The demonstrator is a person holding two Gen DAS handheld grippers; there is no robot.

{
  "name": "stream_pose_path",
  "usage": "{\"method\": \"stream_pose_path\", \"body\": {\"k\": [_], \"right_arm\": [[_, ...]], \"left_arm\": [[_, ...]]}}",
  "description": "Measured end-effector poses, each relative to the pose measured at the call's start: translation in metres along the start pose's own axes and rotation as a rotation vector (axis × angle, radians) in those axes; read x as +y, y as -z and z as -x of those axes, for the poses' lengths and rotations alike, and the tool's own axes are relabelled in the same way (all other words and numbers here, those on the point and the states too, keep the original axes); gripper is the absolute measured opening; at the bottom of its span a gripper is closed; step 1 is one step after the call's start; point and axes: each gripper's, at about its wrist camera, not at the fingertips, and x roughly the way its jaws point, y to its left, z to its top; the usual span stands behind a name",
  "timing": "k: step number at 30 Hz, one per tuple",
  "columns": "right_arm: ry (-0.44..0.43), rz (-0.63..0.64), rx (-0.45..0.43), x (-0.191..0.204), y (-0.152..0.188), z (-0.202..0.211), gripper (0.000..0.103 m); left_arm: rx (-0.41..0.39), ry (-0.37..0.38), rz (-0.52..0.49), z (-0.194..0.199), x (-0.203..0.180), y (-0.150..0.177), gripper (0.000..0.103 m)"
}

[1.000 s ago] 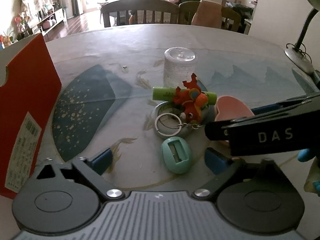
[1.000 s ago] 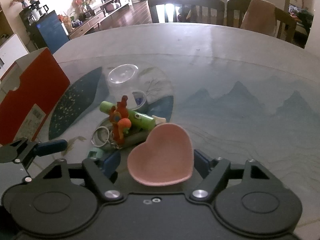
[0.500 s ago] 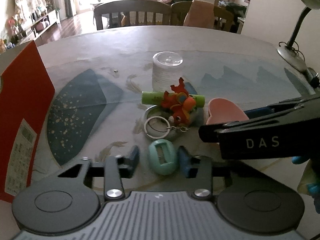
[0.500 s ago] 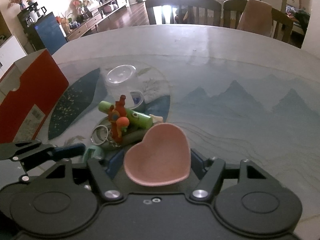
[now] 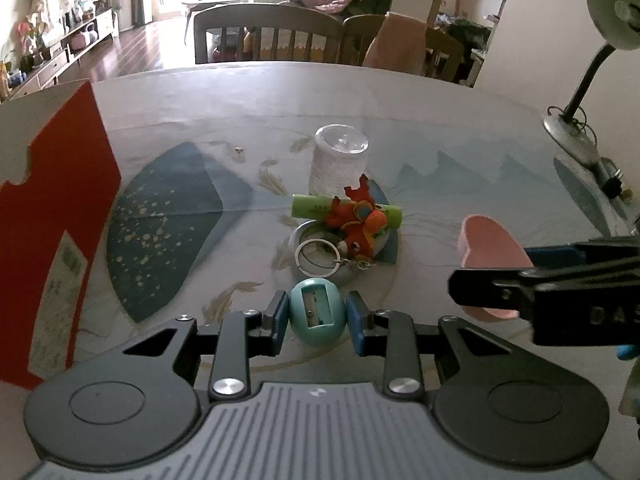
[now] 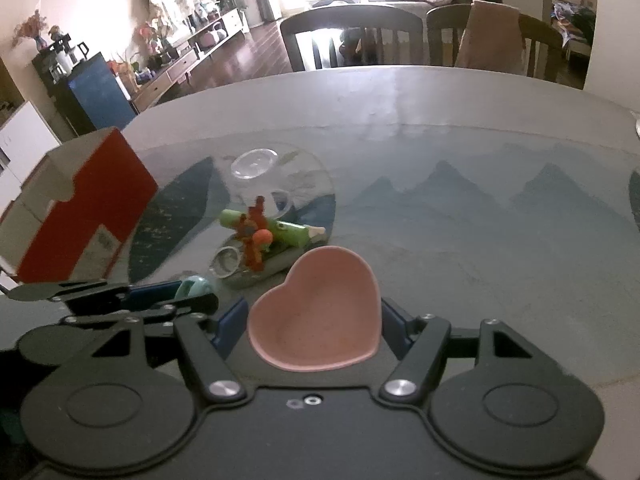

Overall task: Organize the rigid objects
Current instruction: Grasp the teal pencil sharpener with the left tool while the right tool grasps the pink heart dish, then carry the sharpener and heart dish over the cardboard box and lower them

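My left gripper (image 5: pixel 317 316) is shut on a teal egg-shaped pencil sharpener (image 5: pixel 317 312), held just above the table; the sharpener also shows in the right wrist view (image 6: pixel 195 287). My right gripper (image 6: pixel 314 322) is shut on a pink heart-shaped dish (image 6: pixel 318 316), seen from the side in the left wrist view (image 5: pixel 486 246). Beyond lie a green tube (image 5: pixel 310 207), an orange plush keychain (image 5: pixel 358 220) with a metal ring (image 5: pixel 318 253), and a round tin under them.
A clear upturned cup (image 5: pixel 340 164) stands behind the pile. A red box (image 5: pixel 52 216) stands at the left. A desk lamp base (image 5: pixel 570 130) with its cable is at the far right. Chairs stand behind the table's far edge.
My left gripper has closed on the teal sharpener, which lay between its open fingers a second ago, and lifted back slightly. The right gripper with the pink dish has shifted right.
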Motion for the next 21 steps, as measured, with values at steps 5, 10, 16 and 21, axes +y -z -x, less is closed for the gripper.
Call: {"method": "stream_pose_path", "body": {"k": [5, 10, 16, 21], "right_arm": [[-0.014, 0.004, -0.023, 0.014, 0.003, 0.023, 0.070], [-0.029, 0.023, -0.048, 0.032, 0.004, 0.045, 0.070], [-0.043, 0.029, -0.070, 0.057, 0.002, 0.062, 0.070], [-0.053, 0.045, -0.089, 0.084, 0.001, 0.072, 0.070]], "left_arm": [[0.002, 0.028, 0.026, 0.021, 0.007, -0.003, 0.031], [-0.006, 0.056, 0.039, 0.047, 0.015, -0.007, 0.031], [-0.035, 0.052, 0.030, 0.075, 0.031, -0.010, 0.031], [-0.049, 0.057, 0.034, 0.095, 0.051, -0.010, 0.031]]}}
